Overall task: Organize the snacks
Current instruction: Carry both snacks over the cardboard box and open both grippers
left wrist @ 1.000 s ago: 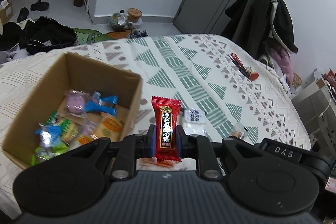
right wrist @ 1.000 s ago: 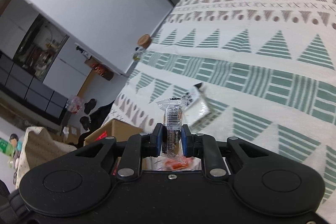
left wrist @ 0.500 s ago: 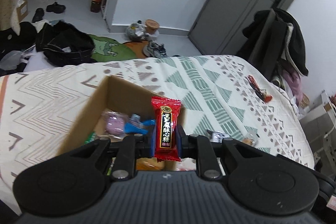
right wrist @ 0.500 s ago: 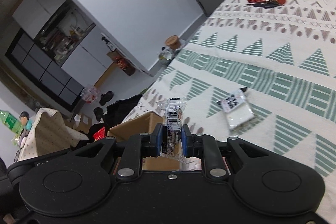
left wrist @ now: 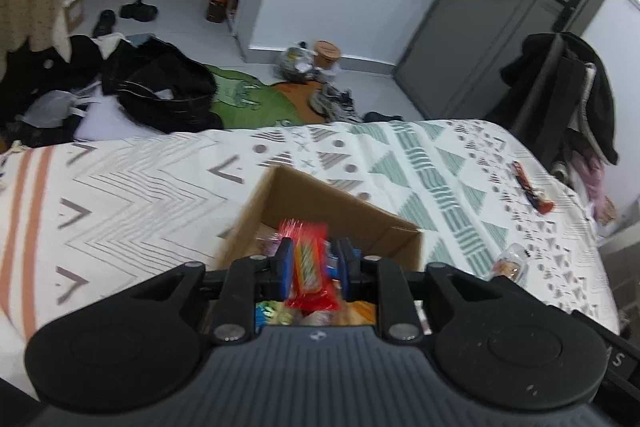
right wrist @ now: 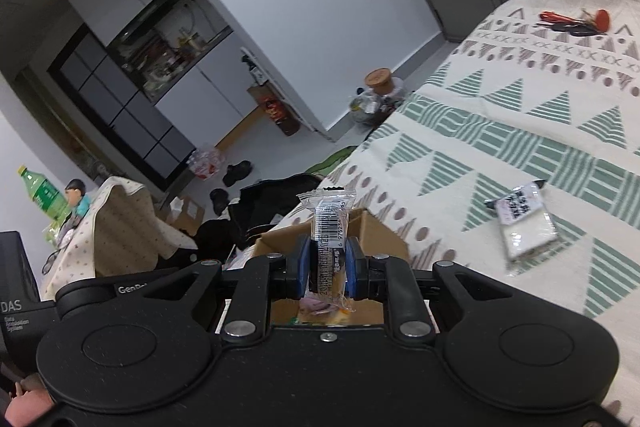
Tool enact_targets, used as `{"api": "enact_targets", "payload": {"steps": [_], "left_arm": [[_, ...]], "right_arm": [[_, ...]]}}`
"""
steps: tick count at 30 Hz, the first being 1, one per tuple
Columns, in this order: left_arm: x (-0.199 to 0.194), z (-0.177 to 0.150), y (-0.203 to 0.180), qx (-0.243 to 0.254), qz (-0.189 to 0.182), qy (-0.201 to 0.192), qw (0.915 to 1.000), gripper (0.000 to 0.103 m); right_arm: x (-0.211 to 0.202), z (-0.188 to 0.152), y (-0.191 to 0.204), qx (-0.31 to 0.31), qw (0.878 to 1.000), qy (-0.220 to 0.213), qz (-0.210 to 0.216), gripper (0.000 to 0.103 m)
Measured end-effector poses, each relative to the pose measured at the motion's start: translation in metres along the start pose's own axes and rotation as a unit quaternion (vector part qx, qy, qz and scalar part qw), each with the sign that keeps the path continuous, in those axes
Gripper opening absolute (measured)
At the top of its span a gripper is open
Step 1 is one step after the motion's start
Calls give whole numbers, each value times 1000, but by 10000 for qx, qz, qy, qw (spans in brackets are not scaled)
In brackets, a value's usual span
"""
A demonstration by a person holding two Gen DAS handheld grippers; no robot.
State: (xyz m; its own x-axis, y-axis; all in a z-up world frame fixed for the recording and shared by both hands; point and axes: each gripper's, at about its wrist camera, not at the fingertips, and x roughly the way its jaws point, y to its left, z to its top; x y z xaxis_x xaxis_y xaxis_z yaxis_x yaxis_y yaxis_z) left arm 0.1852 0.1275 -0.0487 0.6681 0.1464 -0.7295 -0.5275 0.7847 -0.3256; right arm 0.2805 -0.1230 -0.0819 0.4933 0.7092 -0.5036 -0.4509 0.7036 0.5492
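1. Presently, the left gripper [left wrist: 312,265] is seen with its blue-padded fingers [left wrist: 285,263] spread apart over the open cardboard box [left wrist: 344,215].
2. A red candy packet [left wrist: 310,267] is seen blurred between those fingers, beside the left pad and clear of the right one; whether it is touched by the left pad cannot be told.
3. Other wrapped snacks [left wrist: 276,311] are seen in the box below the red candy packet, in green, blue and orange wrappers.
4. The cardboard box is set on a bed covered by a patterned bedspread [left wrist: 432,163] with green triangles.
5. A small clear-wrapped snack [left wrist: 510,263] is seen lying on the bedspread to the right of the box, apart from it.
6. A bunch of keys [left wrist: 532,187] with a red tag is seen farther off on the bedspread, near its far right edge.
7. The right gripper [right wrist: 329,267] is clenched on a clear-wrapped snack bar [right wrist: 329,227], which is held upright with its barcode facing the camera.
8. The snack bar is held above the cardboard box [right wrist: 372,227], whose rim and contents are seen just behind and below the fingers [right wrist: 304,263].
9. A white packet [right wrist: 524,219] with a printed code is seen lying flat on the bedspread to the right of the box, well apart from it.
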Motion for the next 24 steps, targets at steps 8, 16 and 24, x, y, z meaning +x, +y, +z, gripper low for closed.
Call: {"api": "enact_targets", "payload": {"steps": [8,16,24], "left_arm": [[-10,1,17,-190,92,62,9998,33],[-25,1,20,-181,198,-33,9996,66],[-33,-9,9,-12,217,23,9998,83]], "right_arm": [[22,-7,18,-251,9992,207,223,19],[22,-10,28,-315,9989,247,262,50],[0,-4,21,-336,9992,230,-7,76]]}}
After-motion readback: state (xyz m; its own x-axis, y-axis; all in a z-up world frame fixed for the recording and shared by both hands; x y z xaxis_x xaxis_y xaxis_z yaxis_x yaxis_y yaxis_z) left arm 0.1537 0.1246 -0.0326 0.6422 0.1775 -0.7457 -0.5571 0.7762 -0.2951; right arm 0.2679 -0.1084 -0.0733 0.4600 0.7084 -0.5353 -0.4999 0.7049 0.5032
